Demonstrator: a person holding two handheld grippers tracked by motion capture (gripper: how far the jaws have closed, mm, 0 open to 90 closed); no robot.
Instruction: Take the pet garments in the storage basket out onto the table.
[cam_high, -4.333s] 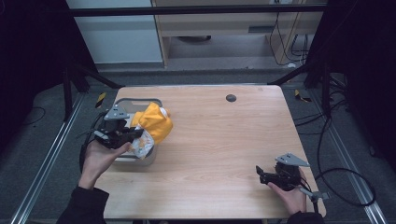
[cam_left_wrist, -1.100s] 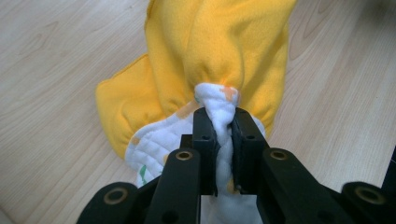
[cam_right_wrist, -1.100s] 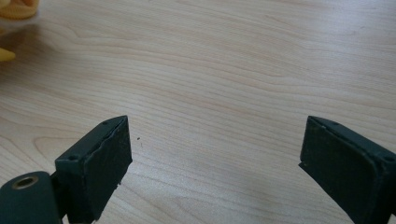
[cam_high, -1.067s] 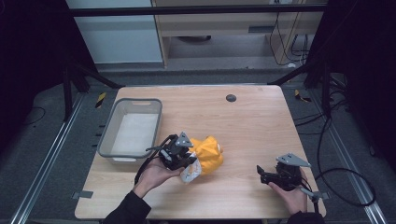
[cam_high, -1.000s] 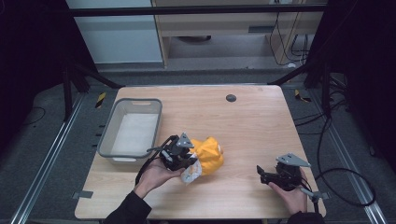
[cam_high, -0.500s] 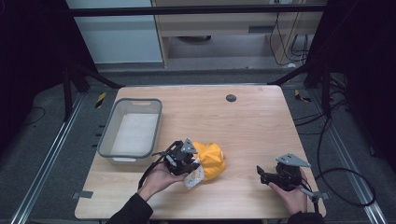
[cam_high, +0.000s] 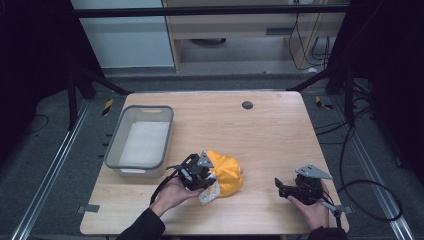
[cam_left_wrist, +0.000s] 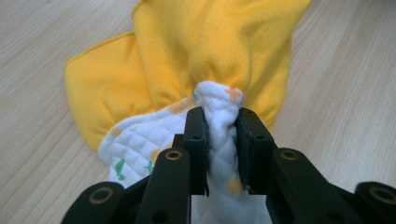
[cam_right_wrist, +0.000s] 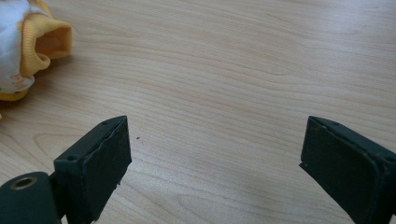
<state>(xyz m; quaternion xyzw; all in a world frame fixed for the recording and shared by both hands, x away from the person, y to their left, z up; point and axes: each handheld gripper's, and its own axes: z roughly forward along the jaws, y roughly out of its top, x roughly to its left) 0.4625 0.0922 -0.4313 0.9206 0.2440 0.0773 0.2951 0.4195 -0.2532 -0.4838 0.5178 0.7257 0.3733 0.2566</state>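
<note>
A yellow cloth with a white quilted lining (cam_high: 229, 171) lies bunched on the wooden table (cam_high: 260, 135), front middle. My left gripper (cam_high: 209, 178) sits at its left edge. In the left gripper view the jaws of this gripper (cam_left_wrist: 223, 135) have just been opening, and a fold of the white lining (cam_left_wrist: 219, 126) is still squeezed between the pads. My right gripper (cam_high: 279, 186) rests near the front right edge, pointing left at the cloth. In its own view the right gripper (cam_right_wrist: 215, 154) is wide open over bare wood, with the cloth (cam_right_wrist: 28, 37) at the top left.
A grey plastic bin (cam_high: 165, 135) with a white bottom stands on the left of the table, just behind my left hand. A small dark round spot (cam_high: 247, 105) lies at the far middle. Cables trail off the right side.
The left gripper carried the cloth from the bin down to the front middle of the table, then drifted slightly right in the last second. The right gripper stayed put.
</note>
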